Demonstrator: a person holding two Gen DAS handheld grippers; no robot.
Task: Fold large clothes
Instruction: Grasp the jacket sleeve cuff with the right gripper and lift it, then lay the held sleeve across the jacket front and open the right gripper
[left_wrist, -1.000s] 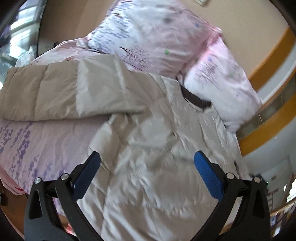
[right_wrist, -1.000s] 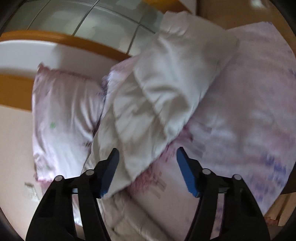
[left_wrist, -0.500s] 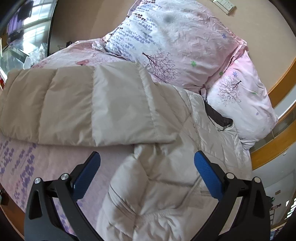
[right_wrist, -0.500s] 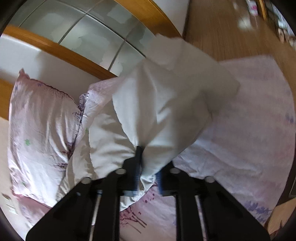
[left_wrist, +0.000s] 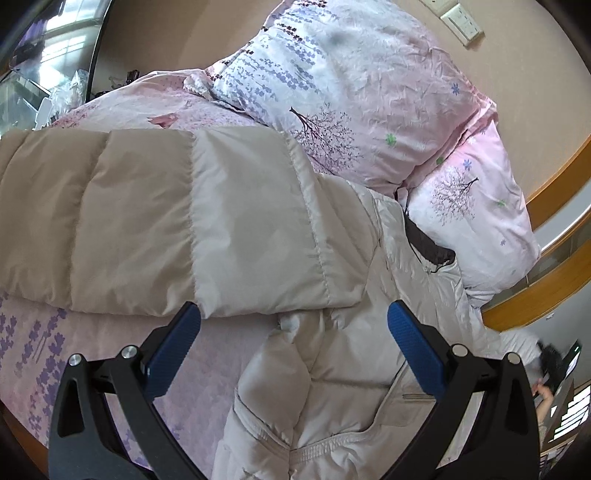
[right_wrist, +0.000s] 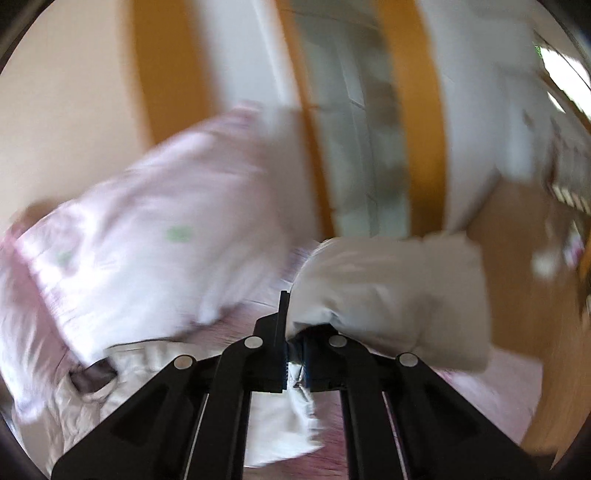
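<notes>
Both tools: right (right_wrist: 294, 363) pinching jacket (right_wrist: 391, 295) edge.

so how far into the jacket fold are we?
Early. Done: nothing folded; one sleeve lies spread on the bed. In hand: right claw shut on the other sleeve. Left claw open over the jacket. Left: both sleeves in, body folded.
</notes>
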